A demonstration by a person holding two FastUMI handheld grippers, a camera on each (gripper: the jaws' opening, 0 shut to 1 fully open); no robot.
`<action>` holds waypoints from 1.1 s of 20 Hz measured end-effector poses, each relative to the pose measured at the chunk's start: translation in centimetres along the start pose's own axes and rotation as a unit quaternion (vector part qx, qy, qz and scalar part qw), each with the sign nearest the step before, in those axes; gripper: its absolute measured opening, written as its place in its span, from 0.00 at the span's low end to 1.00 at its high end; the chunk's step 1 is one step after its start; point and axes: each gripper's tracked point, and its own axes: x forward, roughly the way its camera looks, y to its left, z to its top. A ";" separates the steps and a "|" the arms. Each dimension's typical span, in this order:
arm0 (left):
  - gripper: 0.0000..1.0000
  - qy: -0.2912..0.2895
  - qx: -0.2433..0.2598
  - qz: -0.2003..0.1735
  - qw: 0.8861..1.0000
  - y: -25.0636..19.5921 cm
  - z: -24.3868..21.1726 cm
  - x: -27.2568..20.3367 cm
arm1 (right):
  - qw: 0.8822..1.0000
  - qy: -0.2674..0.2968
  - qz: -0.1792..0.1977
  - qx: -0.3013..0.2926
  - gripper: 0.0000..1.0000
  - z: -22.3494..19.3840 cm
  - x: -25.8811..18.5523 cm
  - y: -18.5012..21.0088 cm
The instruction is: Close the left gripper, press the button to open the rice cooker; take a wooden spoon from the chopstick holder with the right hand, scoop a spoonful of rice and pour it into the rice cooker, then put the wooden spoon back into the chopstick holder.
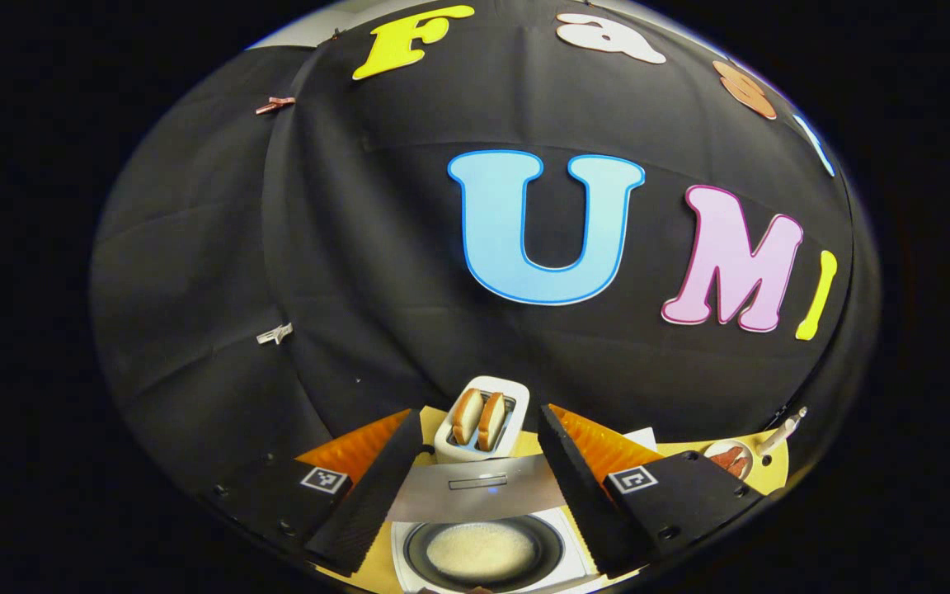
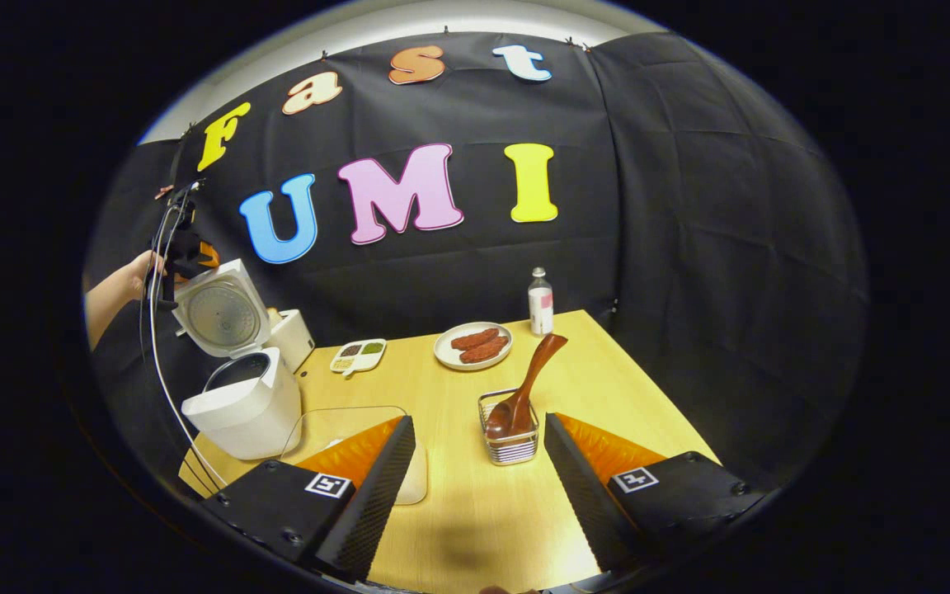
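The white rice cooker (image 2: 248,408) stands open at the table's left, its lid (image 2: 219,313) tipped up. In the left gripper view I look down into its pot, which holds white rice (image 1: 482,551), with the lid (image 1: 475,487) behind. My left gripper (image 1: 479,421) hovers above the pot, open and holding nothing; a hand holds that left gripper (image 2: 174,260) over the cooker. The wooden spoon (image 2: 529,384) stands bowl-down in the wire chopstick holder (image 2: 510,441). My right gripper (image 2: 479,422) is open, a little short of the holder, with nothing between its fingers.
A white toaster (image 1: 482,421) with two bread slices sits behind the cooker. A plate of sausages (image 2: 472,345), a small bottle (image 2: 539,301) and a divided dish (image 2: 358,355) stand at the back. A clear container (image 2: 343,425) lies beside the cooker. A cable (image 2: 163,363) hangs past it.
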 end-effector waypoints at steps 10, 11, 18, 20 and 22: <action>0.98 0.069 0.029 0.013 0.997 -1.8 -13.9 -7.1 | 0.999 0.032 0.039 0.006 0.99 -2.4 0.2 2.2; 0.98 0.071 0.040 0.017 0.997 -1.9 -15.4 -7.2 | 0.998 0.036 0.044 0.001 0.99 -2.7 0.1 2.5; 0.97 0.032 0.060 0.022 0.997 -2.4 -20.3 -7.9 | 0.996 0.048 0.062 -0.039 0.99 -4.0 -0.1 3.4; 0.97 0.056 0.003 0.015 0.998 -2.4 -22.4 -7.6 | 0.996 0.056 0.063 -0.039 0.99 -4.6 -0.2 3.4; 0.98 0.080 -0.013 0.022 0.996 -2.1 -24.9 -7.4 | 0.995 0.060 0.062 -0.039 0.99 -4.7 -0.2 3.3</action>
